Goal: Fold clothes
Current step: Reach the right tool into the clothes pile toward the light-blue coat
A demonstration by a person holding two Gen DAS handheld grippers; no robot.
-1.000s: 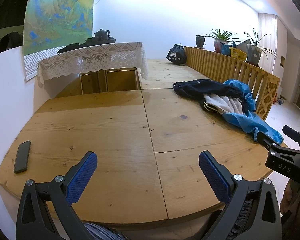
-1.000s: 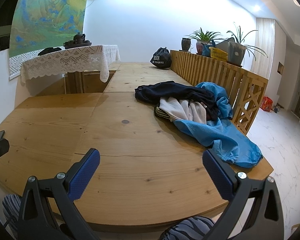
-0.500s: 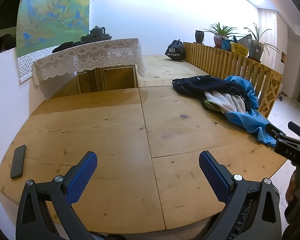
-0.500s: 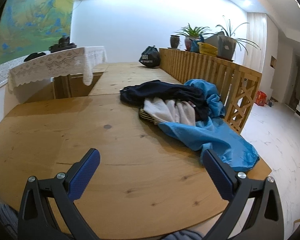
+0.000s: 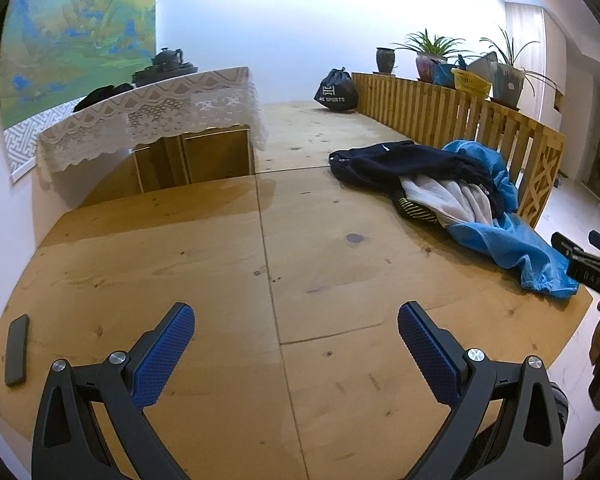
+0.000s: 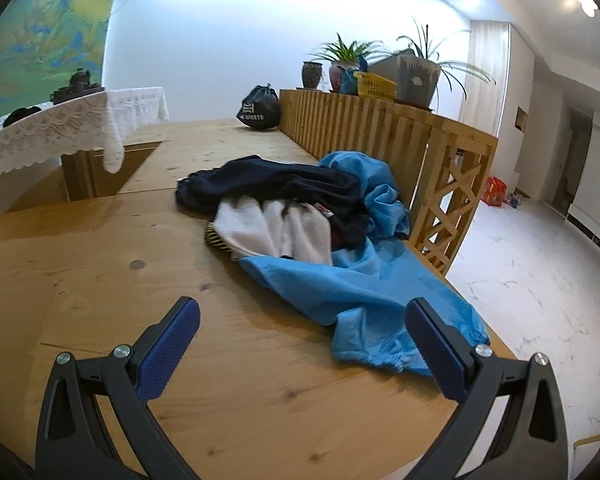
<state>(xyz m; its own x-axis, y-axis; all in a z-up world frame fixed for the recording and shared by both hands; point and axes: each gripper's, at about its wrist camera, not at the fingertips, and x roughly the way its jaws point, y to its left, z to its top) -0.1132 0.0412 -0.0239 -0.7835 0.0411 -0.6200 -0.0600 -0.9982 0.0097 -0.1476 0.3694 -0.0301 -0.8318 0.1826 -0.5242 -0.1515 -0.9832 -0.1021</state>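
Wooden tabletop [image 5: 204, 280] fills both views, bounded by a slatted wooden railing [image 6: 364, 128] at the right and a lace-covered side table [image 5: 152, 108] in the upper left. Clothes lie in one loose heap [image 6: 308, 216] at centre-right of the right wrist view, against the railing; nothing in it shows a fold. Count within the heap: one blue garment [image 6: 364, 292] spread toward the near edge, one dark navy garment [image 6: 284, 184] on top, one white garment [image 6: 276, 228], and one striped dark-and-yellow piece [image 5: 416, 208] peeking out beneath; whether more lie buried cannot be told. No folded stack is visible anywhere on the surface, so judged from this, all four visible pieces remain to be folded. Left gripper [image 5: 296, 344] hovers over bare wood at lower centre, fingers spread wide and holding nothing. Right gripper [image 6: 302, 336] sits just short of the blue garment's hem, fingers likewise released and empty. Other items: one dark phone [image 5: 17, 350] at lower left, one black drawstring bag [image 5: 338, 92], three potted plants on the railing.
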